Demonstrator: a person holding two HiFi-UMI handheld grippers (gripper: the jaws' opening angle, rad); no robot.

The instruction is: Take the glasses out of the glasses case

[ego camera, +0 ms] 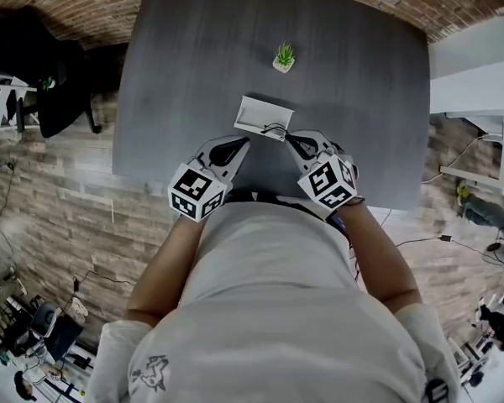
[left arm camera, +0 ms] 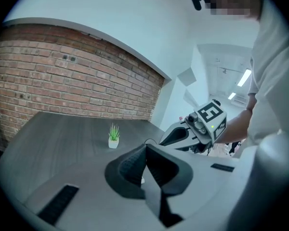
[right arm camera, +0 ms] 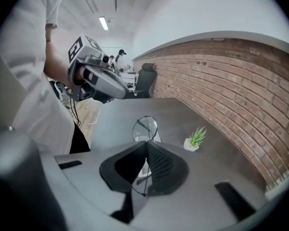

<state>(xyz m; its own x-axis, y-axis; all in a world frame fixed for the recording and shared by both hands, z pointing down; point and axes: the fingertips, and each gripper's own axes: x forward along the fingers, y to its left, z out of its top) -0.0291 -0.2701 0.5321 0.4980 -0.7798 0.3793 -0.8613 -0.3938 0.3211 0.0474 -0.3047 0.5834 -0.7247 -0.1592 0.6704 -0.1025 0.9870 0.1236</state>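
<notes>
By case (ego camera: pixel 264 114), right hand-held gripper (ego camera: pixel 289 138) pinching glasses (right arm camera: pixel 145 128)

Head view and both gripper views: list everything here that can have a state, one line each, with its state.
glasses: held by the frame, lens upright
right gripper: shut on the glasses
left gripper: jaws together, nothing seen held
glasses case: lying flat on the table; open or closed unclear
potted plant: upright
</notes>
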